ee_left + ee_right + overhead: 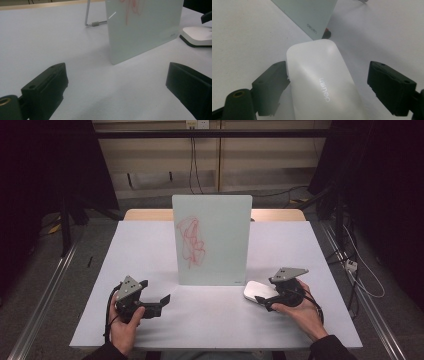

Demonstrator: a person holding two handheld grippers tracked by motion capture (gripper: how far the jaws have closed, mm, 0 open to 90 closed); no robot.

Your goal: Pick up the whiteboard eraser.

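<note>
A white eraser (256, 291) lies on the white table (150, 250), just right of the lower right corner of an upright glass whiteboard (212, 240) that bears red scribbles (192, 242). My right gripper (262, 302) straddles the eraser (322, 80). In the right gripper view its left jaw touches the eraser's edge, while a gap separates the right jaw from it, so the right gripper (328, 68) is open. At the front left my left gripper (156, 291) rests open, nothing between its fingers. In the left gripper view it (117, 70) faces the whiteboard (142, 27) and the eraser (197, 33).
A wire stand leg (92, 23) props the whiteboard from behind. A strip of wooden tabletop (145, 214) shows at the far edge. Dark curtains, floor rails and cables (350, 265) surround the table.
</note>
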